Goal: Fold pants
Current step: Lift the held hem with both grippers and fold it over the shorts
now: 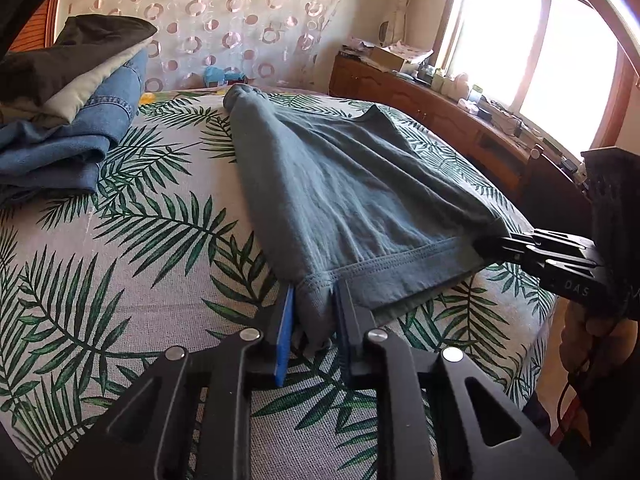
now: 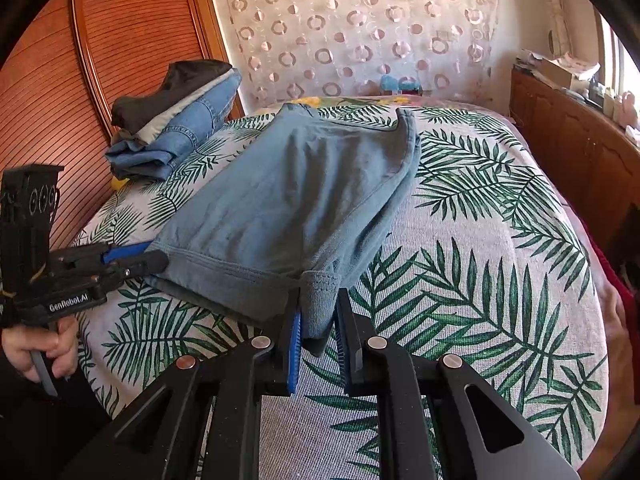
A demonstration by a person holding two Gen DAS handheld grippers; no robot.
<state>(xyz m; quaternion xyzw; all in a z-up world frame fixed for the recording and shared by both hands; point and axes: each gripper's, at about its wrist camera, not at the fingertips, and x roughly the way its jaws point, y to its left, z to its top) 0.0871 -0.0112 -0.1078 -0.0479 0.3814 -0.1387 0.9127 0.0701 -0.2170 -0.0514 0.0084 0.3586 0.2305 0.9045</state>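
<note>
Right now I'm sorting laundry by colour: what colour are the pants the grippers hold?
Muted blue-grey pants, plain with no print; clearest in the right wrist view.

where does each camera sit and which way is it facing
Left wrist: on the left gripper, facing down its fingers over the grey-blue pants on the leaf-print bedspread; right gripper at right.
Right wrist: on the right gripper, same direction; left gripper and a hand at left.
Shared: pants, bedspread, folded clothes pile.
</note>
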